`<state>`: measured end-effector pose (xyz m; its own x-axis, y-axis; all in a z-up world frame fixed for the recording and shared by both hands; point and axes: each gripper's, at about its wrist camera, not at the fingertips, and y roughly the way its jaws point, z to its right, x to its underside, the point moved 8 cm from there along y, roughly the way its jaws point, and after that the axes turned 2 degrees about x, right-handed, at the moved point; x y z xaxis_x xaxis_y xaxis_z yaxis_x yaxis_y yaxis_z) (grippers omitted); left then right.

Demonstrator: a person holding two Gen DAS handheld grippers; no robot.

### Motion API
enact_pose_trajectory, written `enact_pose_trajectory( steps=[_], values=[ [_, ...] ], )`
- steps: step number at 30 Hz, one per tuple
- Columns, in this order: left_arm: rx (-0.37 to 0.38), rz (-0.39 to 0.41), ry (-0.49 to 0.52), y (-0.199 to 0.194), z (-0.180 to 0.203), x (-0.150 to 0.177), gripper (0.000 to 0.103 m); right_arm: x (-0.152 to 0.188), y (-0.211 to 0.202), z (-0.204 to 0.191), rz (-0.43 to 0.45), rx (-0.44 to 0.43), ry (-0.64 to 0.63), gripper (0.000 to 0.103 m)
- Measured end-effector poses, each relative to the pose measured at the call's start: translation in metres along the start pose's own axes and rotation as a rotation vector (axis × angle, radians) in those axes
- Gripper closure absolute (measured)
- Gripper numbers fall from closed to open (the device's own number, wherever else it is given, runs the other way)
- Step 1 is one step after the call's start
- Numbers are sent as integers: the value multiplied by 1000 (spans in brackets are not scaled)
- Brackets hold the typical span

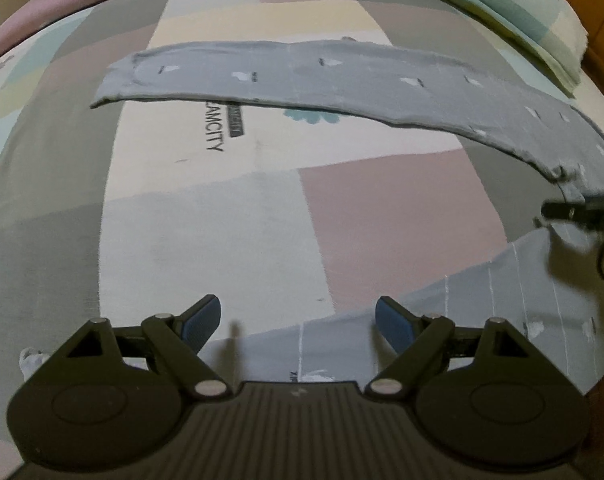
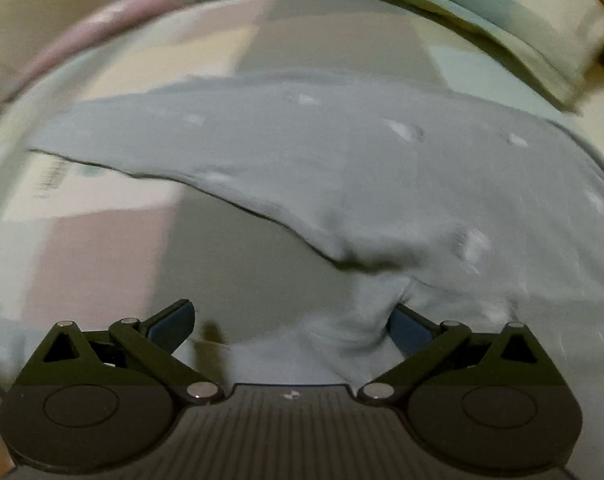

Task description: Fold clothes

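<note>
Pastel patchwork bedsheet (image 1: 382,216) was spread beneath both grippers. Ahead of the released, empty left gripper (image 1: 297,322), a grey printed cotton garment (image 1: 302,76) was laid out unfolded. The right gripper (image 2: 291,326) was also spread wide, cloth between its jaws ungripped; folding was judged barely begun.

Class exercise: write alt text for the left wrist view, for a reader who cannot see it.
An open left gripper hovers over a patchwork bedsheet, nothing between its blue pads. A long grey garment lies spread across the sheet beyond, and folded bedding sits at top right.
</note>
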<state>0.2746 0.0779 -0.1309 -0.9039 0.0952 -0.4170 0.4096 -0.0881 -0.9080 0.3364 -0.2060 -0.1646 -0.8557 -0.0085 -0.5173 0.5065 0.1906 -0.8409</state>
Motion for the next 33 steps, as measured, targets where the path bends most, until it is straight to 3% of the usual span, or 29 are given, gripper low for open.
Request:
enact_pose_trajectory(
  steps=[3,8,12,15,17,22,30,33],
  values=[
    [-3,-1,-2,-1,2,-1,18,-6,-22,13,57,57,-38,0],
    [-6,1,-11,1,7,0,18,-11,-39,92,92,242,28,0],
    [-22,-3,-16,1,11,9,18,-27,-15,150,104,309,108,0],
    [-30,-15,-37,-2,12,18,18,-41,18,193,52,331,184,0],
    [-27,-17,-46,-6,12,25,18,-57,22,206,70,350,194,0],
    [-28,-18,-42,-14,5,45,18,-73,2,192,57,342,174,0],
    [-42,-21,-105,-8,-36,87,19,-29,-22,111,-1,296,68,0],
    [-37,1,-148,-7,-58,89,19,-11,-23,83,-38,288,29,0]
  ],
)
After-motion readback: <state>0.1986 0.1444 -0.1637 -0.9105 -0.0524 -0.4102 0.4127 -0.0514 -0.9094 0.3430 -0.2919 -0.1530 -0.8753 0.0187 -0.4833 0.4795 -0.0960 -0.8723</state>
